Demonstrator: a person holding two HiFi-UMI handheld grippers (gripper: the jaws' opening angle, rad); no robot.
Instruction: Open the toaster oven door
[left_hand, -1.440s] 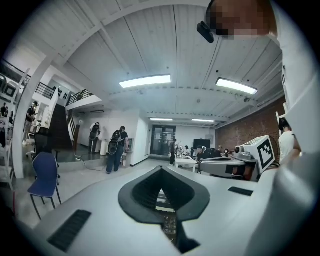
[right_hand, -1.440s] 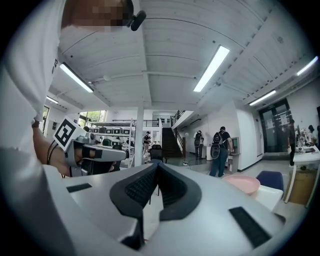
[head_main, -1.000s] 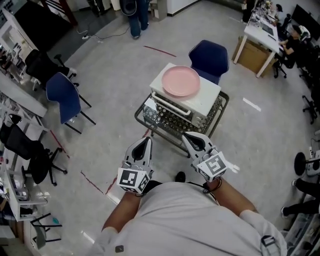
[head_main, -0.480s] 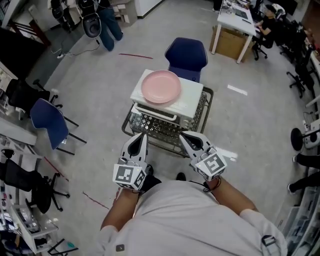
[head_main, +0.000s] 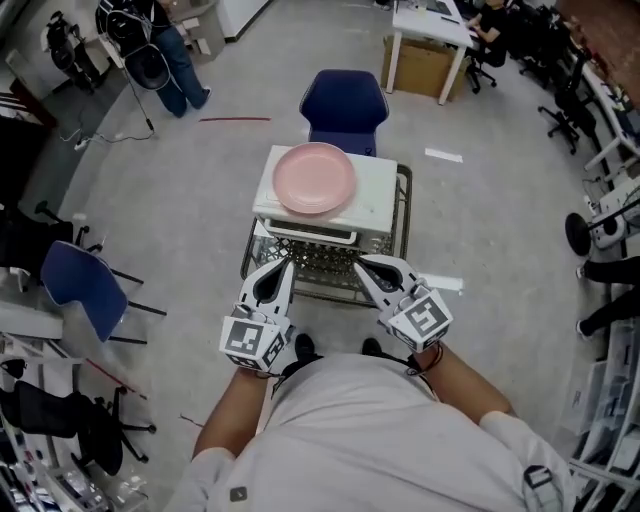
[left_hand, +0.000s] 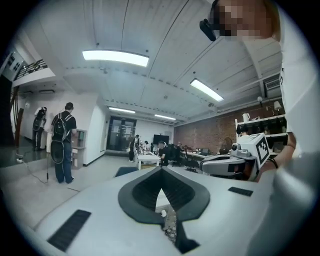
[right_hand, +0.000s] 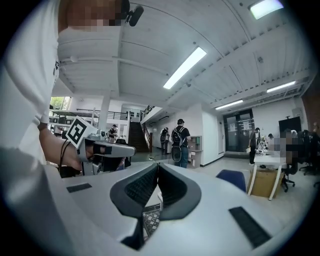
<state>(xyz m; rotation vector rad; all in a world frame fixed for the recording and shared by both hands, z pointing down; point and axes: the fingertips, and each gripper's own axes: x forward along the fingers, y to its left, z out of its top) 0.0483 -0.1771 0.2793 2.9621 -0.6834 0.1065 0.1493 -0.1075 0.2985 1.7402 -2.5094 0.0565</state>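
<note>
A white toaster oven (head_main: 378, 196) stands in a wire cart (head_main: 404, 205), its door and bar handle (head_main: 312, 238) facing me. A pink plate (head_main: 314, 178) lies on top of it. In the head view my left gripper (head_main: 283, 263) and right gripper (head_main: 362, 262) are side by side just short of the cart's near edge, level, pointing at the oven front. Both are shut and hold nothing. In the left gripper view the left gripper (left_hand: 160, 172) has its jaws pressed together, with a sliver of mesh below. The right gripper (right_hand: 157, 167) shows the same in its own view.
A blue chair (head_main: 343, 100) stands right behind the cart, another blue chair (head_main: 80, 285) to the left. A white table with a cardboard box (head_main: 428, 62) is at the back right, and office chairs line the right side. A person (head_main: 172, 55) stands far back left.
The cart and oven have come closer and more centred in the head view. Both grippers have advanced toward the cart's near edge, still shut; the left one swung right.
</note>
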